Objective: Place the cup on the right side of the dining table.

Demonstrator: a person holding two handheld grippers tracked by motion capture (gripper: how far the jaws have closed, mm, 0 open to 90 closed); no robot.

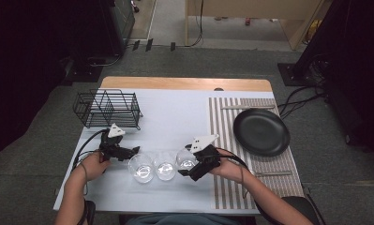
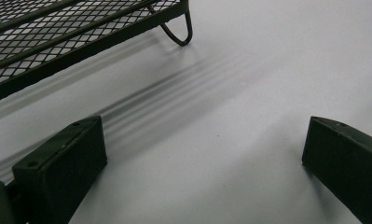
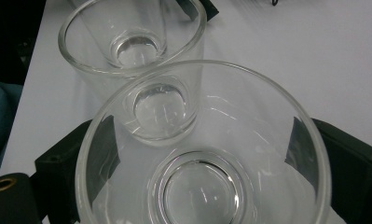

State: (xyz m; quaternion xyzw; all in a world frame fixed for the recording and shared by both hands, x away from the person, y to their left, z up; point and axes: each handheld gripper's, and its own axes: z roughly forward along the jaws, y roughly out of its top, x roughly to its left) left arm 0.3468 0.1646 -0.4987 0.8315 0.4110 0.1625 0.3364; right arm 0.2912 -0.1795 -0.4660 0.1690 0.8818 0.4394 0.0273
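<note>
Nearest the person, 3 clear glasses stand in a row on the white sheet covering the tabletop (image 1: 175, 122). The right tool (image 1: 187, 168) is in at the right glass (image 1: 186, 158), and in the right gripper view its 2 black jaws sit either side of that glass's wall, spread around it; whether they actually press the glass, I cannot tell. Beyond that glass's rim, the middle glass (image 1: 165, 170) sits just beside it and the left glass (image 1: 141, 168) comes next along the row. The left tool (image 1: 134, 152) hovers low just beside the left glass, jaws spread wide with bare white sheet between them in the left gripper view. Farther back on the left stands a black wire rack (image 1: 108, 108). On the right, a striped placemat (image 1: 222, 136) carries a black plate (image 1: 261, 131), with a utensil (image 1: 273, 173) near the mat's front edge and another utensil (image 1: 245, 107) behind the plate.
</note>
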